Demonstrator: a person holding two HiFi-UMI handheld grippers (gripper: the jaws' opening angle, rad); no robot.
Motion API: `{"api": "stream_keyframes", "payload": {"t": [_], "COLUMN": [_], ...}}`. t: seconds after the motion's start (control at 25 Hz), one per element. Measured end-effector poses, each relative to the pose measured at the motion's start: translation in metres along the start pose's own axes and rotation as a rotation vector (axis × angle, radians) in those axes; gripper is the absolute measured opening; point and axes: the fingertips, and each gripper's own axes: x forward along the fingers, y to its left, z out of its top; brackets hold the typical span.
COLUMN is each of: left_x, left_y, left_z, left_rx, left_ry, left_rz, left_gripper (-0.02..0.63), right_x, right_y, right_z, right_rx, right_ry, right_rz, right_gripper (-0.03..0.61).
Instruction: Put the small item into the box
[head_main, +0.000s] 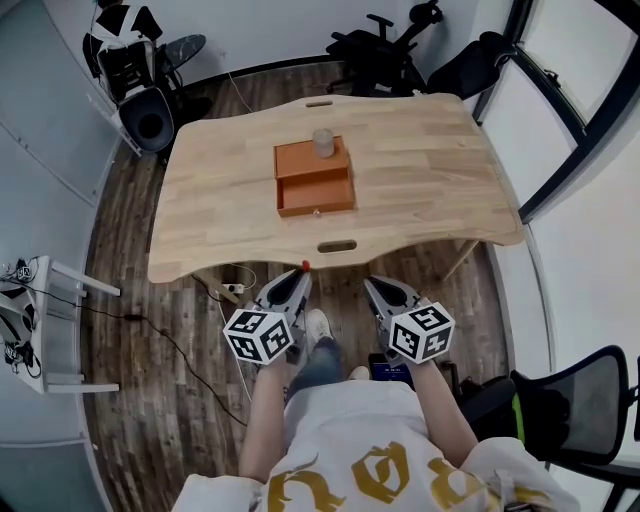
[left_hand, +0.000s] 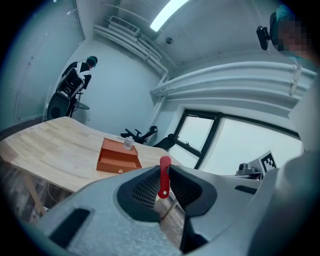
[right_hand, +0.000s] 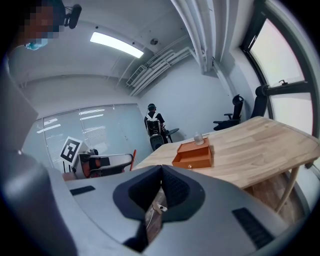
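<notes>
An orange box (head_main: 314, 178) with its drawer pulled out sits mid-table; a small clear jar (head_main: 323, 143) stands on its top. Both grippers hover short of the table's near edge, above the floor. My left gripper (head_main: 299, 277) is shut on a slim red item (head_main: 305, 266), which sticks up between its jaws in the left gripper view as the red item (left_hand: 164, 177). My right gripper (head_main: 373, 287) is shut with nothing in it; its jaws meet in the right gripper view (right_hand: 160, 176). The box (left_hand: 118, 157) lies ahead of both, and the box (right_hand: 194, 155) shows its drawer knob.
The wooden table (head_main: 430, 170) has slots at its near and far edges. Office chairs (head_main: 385, 50) stand behind it, gear (head_main: 135, 70) at the far left, a white rack (head_main: 50, 320) on the left, a black chair (head_main: 580, 410) at the right. Cables cross the floor.
</notes>
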Motion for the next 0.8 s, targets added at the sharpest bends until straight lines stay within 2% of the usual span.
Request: {"api": "stream_keyframes", "payload": {"t": [0.16, 0.36, 0.52, 0.8], "left_x": [0.028, 0.086, 0.126, 0.176], "left_y": [0.028, 0.067, 0.107, 0.178], "left_z": [0.014, 0.038, 0.059, 0.1], "left_rx": [-0.013, -0.031, -0.049, -0.062], "left_ry": [0.006, 0.031, 0.068, 0.089], "left_rz": [0.0, -0.029, -0.043, -0.062], "left_gripper": [0.058, 0.058, 0.057, 0.058], "right_x": [0.033, 0.098, 0.151, 0.231], "right_y": [-0.018, -0.056, -0.081, -0.107], "right_z": [0.007, 0.031, 0.06, 0.082], "right_rx": [0.013, 0.02, 0.013, 0.039], "right_ry": [0.021, 0.041, 0.049, 0.079], "right_rz": [-0.004, -0.038, -0.067, -0.104], "right_gripper": [0.011, 0.011, 0.012, 0.012]}}
